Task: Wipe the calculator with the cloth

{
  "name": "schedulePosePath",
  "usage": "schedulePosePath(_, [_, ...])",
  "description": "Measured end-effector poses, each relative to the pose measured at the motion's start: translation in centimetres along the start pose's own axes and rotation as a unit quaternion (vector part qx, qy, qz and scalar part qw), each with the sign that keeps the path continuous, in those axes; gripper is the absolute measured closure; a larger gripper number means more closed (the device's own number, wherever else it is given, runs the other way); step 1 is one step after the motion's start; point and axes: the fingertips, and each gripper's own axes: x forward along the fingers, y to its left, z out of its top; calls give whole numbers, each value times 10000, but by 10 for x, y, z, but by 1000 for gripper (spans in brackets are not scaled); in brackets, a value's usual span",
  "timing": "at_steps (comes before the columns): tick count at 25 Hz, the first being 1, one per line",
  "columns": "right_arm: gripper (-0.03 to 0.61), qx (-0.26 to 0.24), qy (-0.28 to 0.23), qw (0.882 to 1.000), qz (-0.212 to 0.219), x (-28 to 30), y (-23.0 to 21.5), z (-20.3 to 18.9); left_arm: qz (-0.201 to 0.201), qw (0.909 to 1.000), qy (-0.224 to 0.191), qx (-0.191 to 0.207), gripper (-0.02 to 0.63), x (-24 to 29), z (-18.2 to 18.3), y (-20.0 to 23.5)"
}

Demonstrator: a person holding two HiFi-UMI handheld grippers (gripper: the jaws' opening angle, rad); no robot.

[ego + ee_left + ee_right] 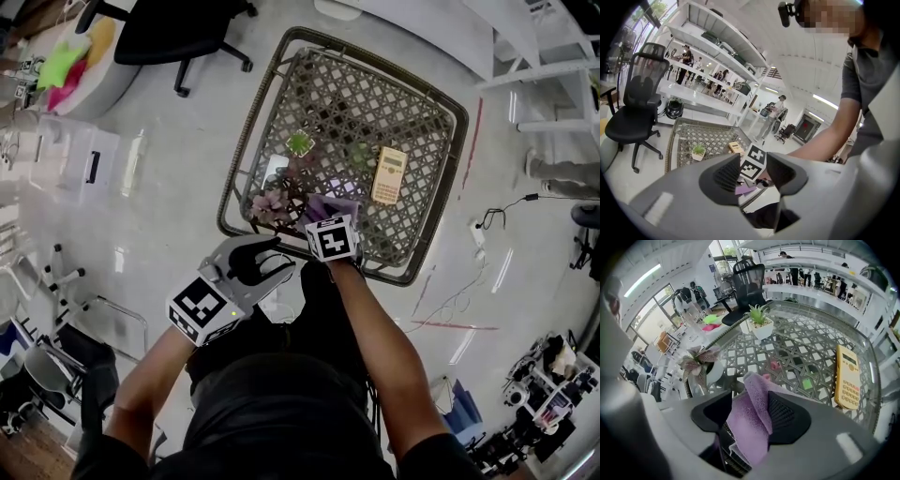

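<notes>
Right gripper (749, 417) wide open, purple cloth (754, 397) between its jaws.

Cloth (757, 385): lower end hidden from you behind your right gripper's (749, 405) body; in the head view only a purple edge clears its marker cube (332, 237). Calculator (848, 377): key print too small for you to read. Table (875, 380): near rim mostly hidden beneath the gripper.
</notes>
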Motion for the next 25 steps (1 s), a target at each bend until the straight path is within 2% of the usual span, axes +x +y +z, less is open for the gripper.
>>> schedulePosePath(1, [341, -43, 50, 10000, -39, 2, -2, -4, 19, 10000, -8, 9, 385, 0, 0, -1])
schedulePosePath(2, [375, -90, 84, 9999, -110, 5, -5, -8, 38, 10000, -11, 16, 385, -1, 1, -2])
schedulePosePath(4, [512, -180, 87, 9995, -238, 12, -14, -15, 74, 10000, -19, 14, 385, -3, 2, -4])
schedulePosePath(5, [526, -203, 90, 9995, -227, 15, -16, -17, 93, 10000, -23, 2, 385, -3, 2, -5])
schedulePosePath(9, [537, -233, 171, 9996, -36, 9, -17, -10, 121, 9999, -2, -39, 385, -3, 0, -10])
schedulePosePath(14, [543, -101, -75, 9999, -39, -7, -29, -2, 95, 9999, -33, -52, 385, 7, 0, -18])
schedulePosePath(19, [543, 305, -602, 9976, -145, -38, -49, 12, 97, 9999, 13, -25, 385, 13, -1, -22])
schedulePosePath(25, [543, 874, -1263, 9869, -496, -70, -90, 40, 146, 9998, 139, -76, 385, 22, -4, -17])
